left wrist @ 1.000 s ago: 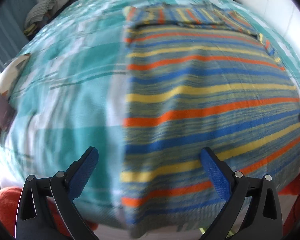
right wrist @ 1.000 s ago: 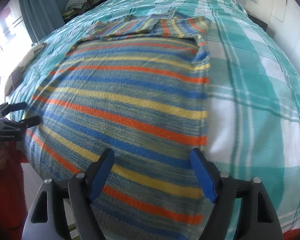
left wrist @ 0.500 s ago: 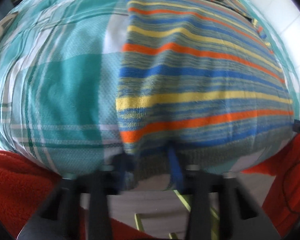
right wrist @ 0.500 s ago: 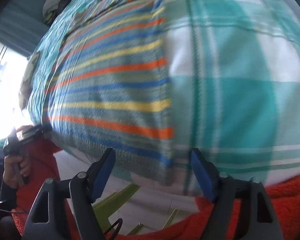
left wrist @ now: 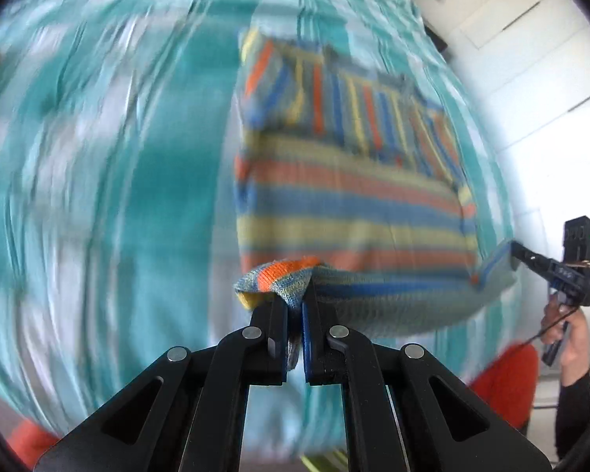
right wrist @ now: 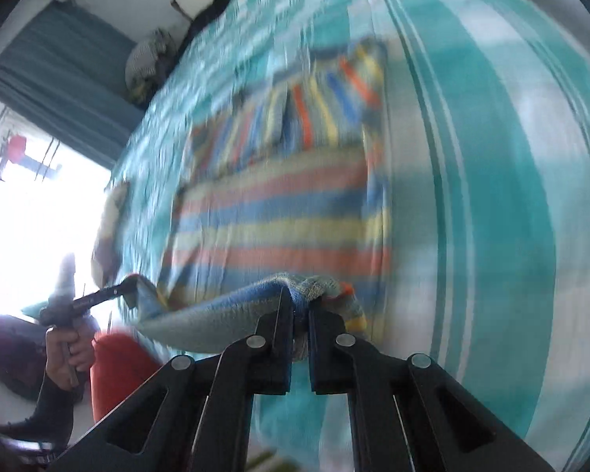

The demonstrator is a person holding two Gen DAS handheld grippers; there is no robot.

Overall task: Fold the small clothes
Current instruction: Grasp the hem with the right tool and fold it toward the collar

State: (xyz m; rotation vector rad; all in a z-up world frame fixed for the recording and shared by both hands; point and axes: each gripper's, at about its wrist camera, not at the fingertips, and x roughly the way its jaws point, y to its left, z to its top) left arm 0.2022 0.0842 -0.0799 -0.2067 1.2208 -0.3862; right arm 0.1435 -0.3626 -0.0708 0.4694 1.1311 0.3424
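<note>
A knitted sweater point(left wrist: 354, 204) striped in blue, yellow and orange lies flat on a teal checked bed cover point(left wrist: 118, 196), sleeves folded across its far end. My left gripper point(left wrist: 295, 299) is shut on the near left hem corner, which is bunched and lifted off the bed. In the right wrist view the sweater point(right wrist: 279, 212) has its near right hem corner pinched in my right gripper point(right wrist: 301, 303), whose jaws are closing tight on the cloth. The hem hangs raised between the two grippers. Each gripper shows in the other's view: right gripper point(left wrist: 515, 253), left gripper point(right wrist: 131, 287).
A person's hand point(left wrist: 570, 338) and red clothing point(left wrist: 503, 377) are at the bed's near edge. A teal curtain point(right wrist: 59, 70) and bright window point(right wrist: 27, 216) lie left, a pile of clothes point(right wrist: 149, 63) at the far end, a white wall point(left wrist: 531, 78) right.
Both grippers came down over the sweater's near hem, shut on its two corners and lifted them. The views now tilt up along the bed, with heavy blur.
</note>
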